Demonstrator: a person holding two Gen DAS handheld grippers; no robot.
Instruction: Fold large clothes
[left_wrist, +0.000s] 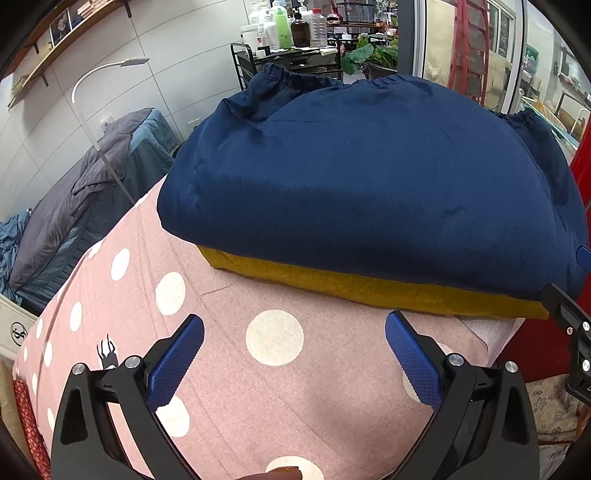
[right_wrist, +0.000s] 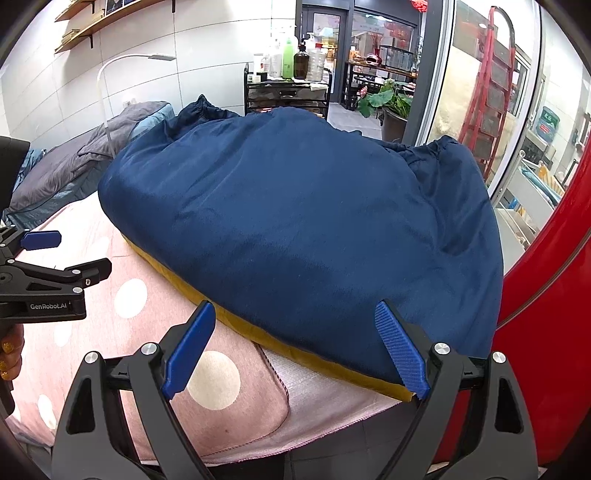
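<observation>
A big navy blue padded garment (left_wrist: 369, 177) with a mustard yellow lining (left_wrist: 369, 288) lies folded in a thick bundle on a pink polka-dot cover (left_wrist: 229, 332). Its elastic cuffs bunch at the far side. My left gripper (left_wrist: 295, 332) is open and empty, hovering over the pink cover just short of the yellow edge. My right gripper (right_wrist: 295, 325) is open and empty at the near right corner of the garment (right_wrist: 303, 221); its right finger sits over the yellow lining (right_wrist: 258, 332). The left gripper also shows at the left in the right wrist view (right_wrist: 66, 254).
A grey and blue quilt (left_wrist: 85, 192) lies on a bed at the left with a white lamp arm (left_wrist: 110, 70) over it. A black cart with bottles (left_wrist: 284, 48) stands behind. A red surface (right_wrist: 546, 332) borders the right. The pink cover's edge (right_wrist: 280, 402) drops off near me.
</observation>
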